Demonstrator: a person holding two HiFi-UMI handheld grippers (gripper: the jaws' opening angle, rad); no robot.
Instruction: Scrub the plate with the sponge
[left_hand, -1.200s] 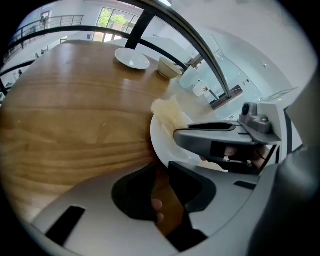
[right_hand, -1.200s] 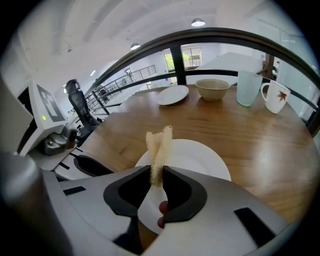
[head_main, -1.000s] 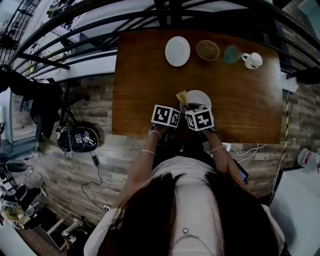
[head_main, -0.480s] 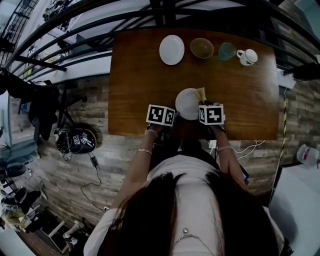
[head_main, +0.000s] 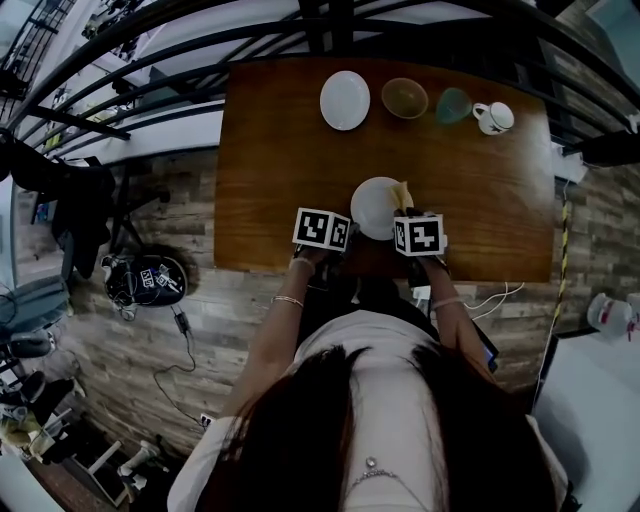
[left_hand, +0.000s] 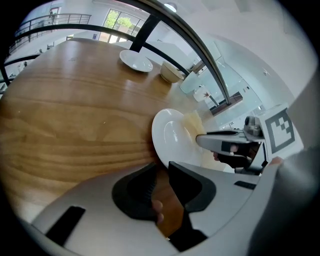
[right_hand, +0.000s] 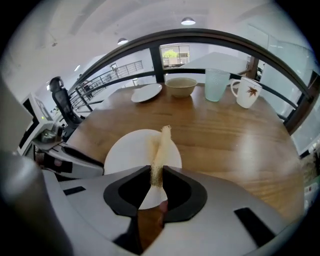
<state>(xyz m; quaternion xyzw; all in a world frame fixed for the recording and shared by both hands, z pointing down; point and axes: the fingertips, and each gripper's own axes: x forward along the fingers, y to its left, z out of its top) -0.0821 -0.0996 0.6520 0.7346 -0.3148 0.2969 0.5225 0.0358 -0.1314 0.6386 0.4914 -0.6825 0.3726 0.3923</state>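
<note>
Right gripper view: right tongs (right_hand: 157, 170) pinch the sponge (right_hand: 161, 147) against the plate (right_hand: 125, 150). Left tongs (left_hand: 161, 167) clamp its rim. Probably mid-scrub; the next stroke needs pressure.

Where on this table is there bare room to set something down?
Bare: the wide left part of the table, left of the held plate, and its right end nearer than the mug. Crowded: the far row, white plate to mug, and the near edge around the held plate.
</note>
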